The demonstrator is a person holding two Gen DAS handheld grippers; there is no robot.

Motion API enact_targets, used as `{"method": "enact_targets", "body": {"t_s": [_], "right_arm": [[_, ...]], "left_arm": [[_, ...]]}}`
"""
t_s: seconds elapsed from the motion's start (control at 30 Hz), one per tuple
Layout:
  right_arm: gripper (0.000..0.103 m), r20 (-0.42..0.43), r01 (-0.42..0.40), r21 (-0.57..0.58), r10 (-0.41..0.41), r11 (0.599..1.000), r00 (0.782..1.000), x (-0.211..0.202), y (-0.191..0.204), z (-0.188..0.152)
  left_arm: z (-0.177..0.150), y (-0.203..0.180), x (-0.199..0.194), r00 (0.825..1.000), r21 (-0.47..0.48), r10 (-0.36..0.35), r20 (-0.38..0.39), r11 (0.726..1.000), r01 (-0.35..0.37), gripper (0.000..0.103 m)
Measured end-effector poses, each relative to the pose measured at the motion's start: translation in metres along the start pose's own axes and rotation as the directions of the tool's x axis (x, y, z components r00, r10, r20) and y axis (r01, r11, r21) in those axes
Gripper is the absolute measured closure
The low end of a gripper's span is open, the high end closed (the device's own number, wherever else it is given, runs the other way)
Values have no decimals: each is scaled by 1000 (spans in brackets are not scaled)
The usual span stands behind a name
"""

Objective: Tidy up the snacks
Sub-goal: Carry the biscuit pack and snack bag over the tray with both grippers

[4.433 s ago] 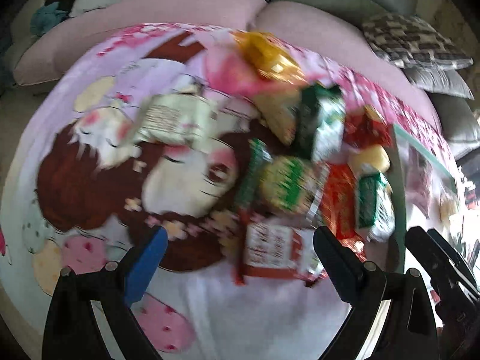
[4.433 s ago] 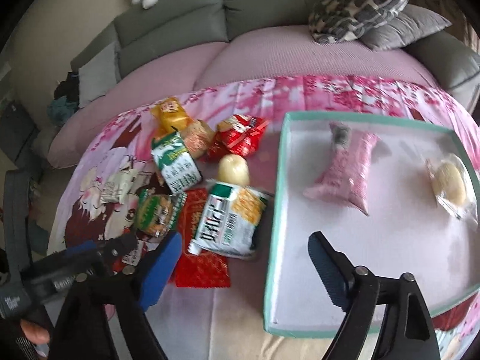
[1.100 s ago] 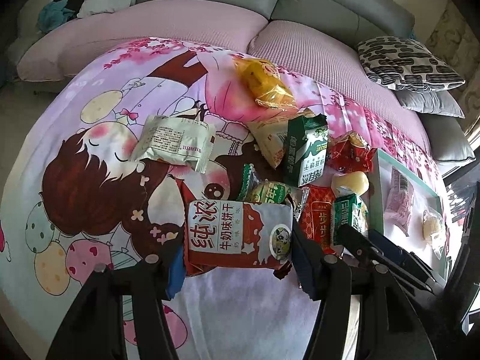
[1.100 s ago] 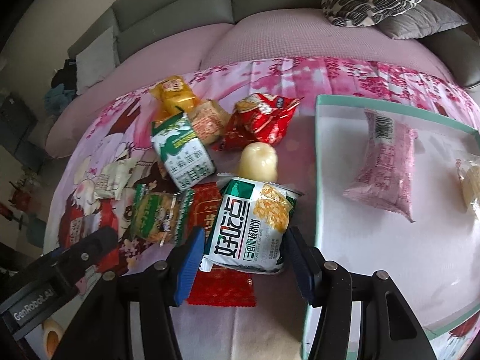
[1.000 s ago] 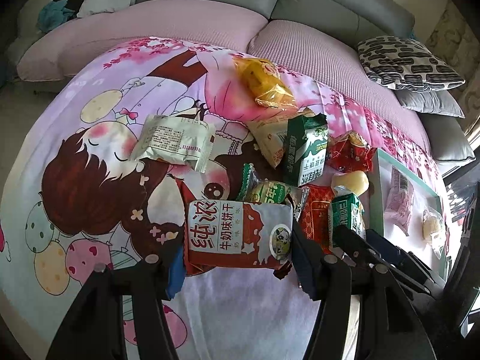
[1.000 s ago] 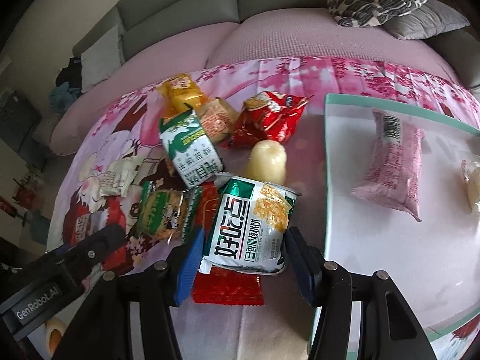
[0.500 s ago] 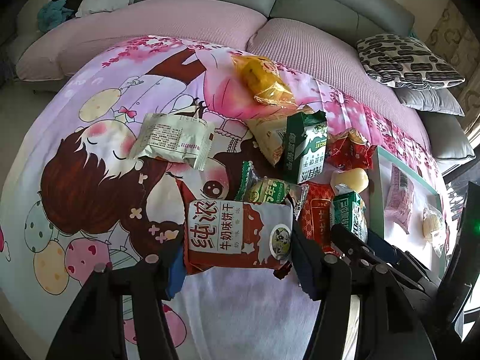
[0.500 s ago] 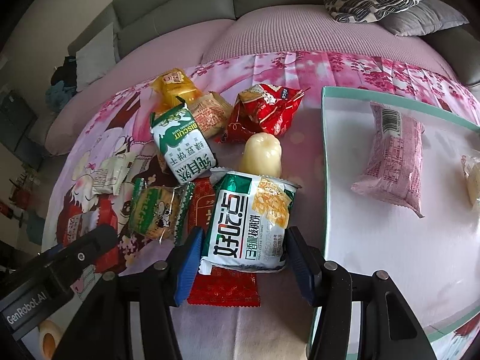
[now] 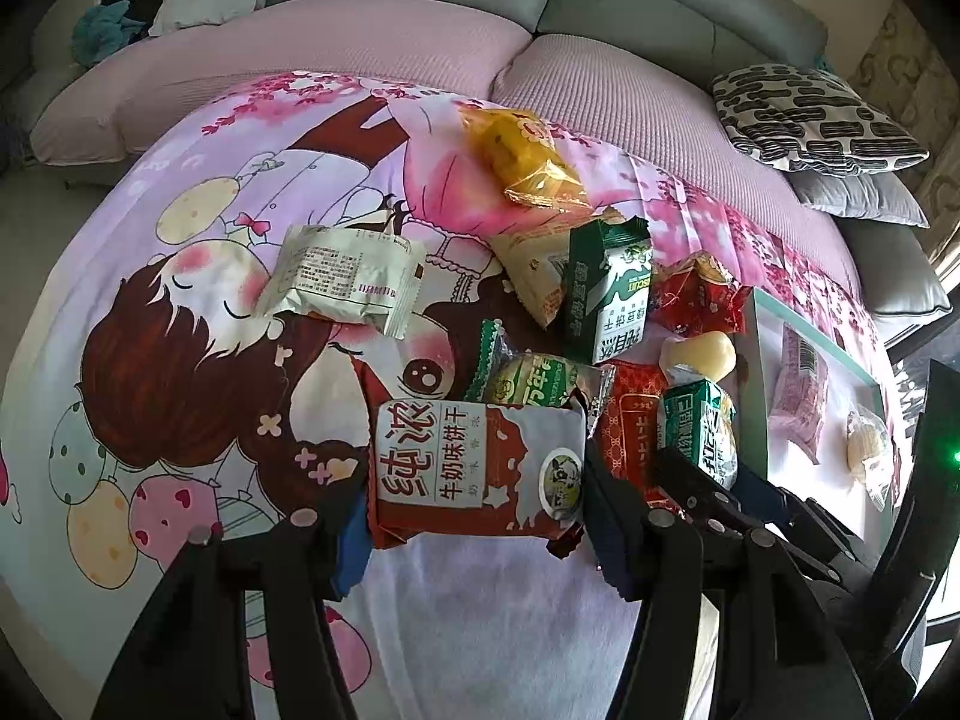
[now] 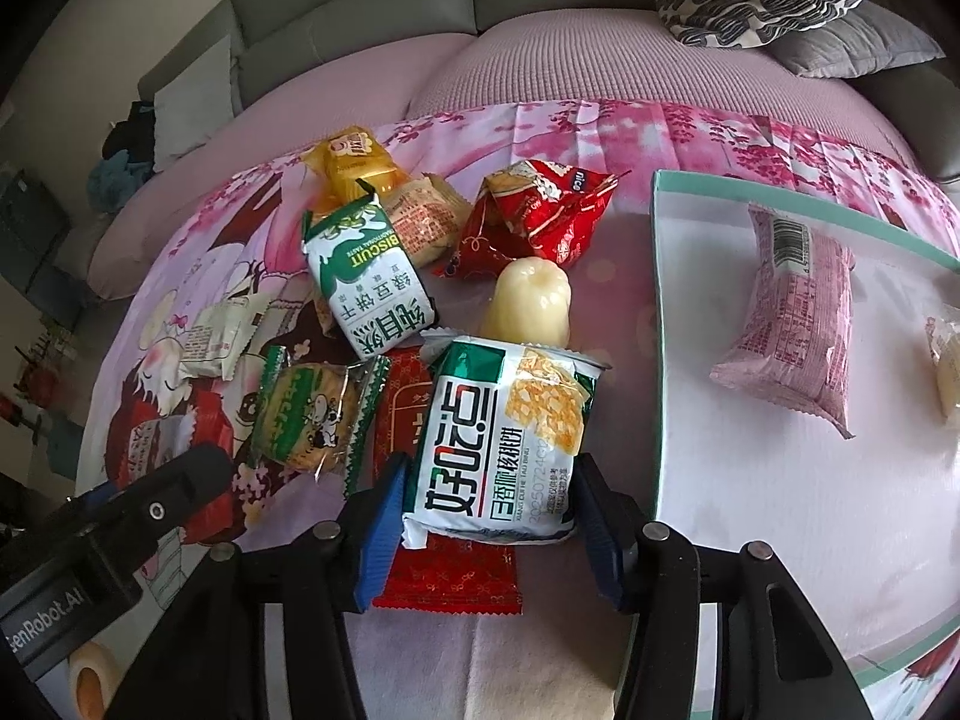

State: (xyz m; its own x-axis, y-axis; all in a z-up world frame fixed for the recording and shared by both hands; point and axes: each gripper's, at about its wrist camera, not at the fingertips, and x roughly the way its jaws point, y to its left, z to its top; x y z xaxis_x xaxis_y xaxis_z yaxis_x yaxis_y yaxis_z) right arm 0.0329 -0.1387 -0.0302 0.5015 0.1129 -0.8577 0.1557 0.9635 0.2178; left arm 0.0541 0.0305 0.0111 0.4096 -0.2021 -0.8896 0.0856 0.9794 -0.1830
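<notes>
My left gripper [image 9: 474, 531] is shut on a red and white milk biscuit packet [image 9: 477, 468] and holds it over the cartoon cloth. My right gripper [image 10: 489, 519] is shut on a green and white cracker packet [image 10: 504, 438], held just left of the teal-rimmed tray [image 10: 660, 360]. The tray holds a pink packet [image 10: 792, 312] and a pale bun in clear wrap [image 10: 948, 360]. On the cloth lie several snacks: a green biscuit carton [image 10: 366, 276], a red bag [image 10: 534, 219], a pale jelly cup [image 10: 531, 300], a yellow bag [image 10: 351, 165], a green cracker packet [image 10: 306, 414].
A white packet [image 9: 342, 279] lies apart at the left of the pile. A flat red packet [image 10: 444, 582] lies under my right gripper. A pink and grey sofa [image 9: 420, 30] with a patterned cushion [image 9: 810, 120] curves behind the table.
Both grippers have closed on their packets since 4.4 s ago. Over the last second both hold their packets almost still, the right one shifting slightly.
</notes>
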Motion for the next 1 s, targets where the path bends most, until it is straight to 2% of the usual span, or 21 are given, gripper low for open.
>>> {"method": "enact_targets", "body": {"t_s": [0.43, 0.7, 0.87, 1.0], "right_arm": [[50, 43, -31, 7, 31, 999, 999, -23, -3, -4], [50, 111, -58, 31, 54, 998, 992, -51, -12, -2], [50, 147, -22, 70, 12, 997, 989, -67, -32, -2], [50, 165, -3, 141, -20, 990, 986, -77, -62, -4]], "left_arm": [[-1, -3, -4, 1000, 20, 2, 13, 1000, -2, 41], [0, -12, -12, 999, 47, 1, 43, 999, -3, 41], [1, -23, -15, 998, 55, -56, 33, 997, 54, 41], [0, -49, -15, 997, 116, -73, 29, 991, 69, 41]]}}
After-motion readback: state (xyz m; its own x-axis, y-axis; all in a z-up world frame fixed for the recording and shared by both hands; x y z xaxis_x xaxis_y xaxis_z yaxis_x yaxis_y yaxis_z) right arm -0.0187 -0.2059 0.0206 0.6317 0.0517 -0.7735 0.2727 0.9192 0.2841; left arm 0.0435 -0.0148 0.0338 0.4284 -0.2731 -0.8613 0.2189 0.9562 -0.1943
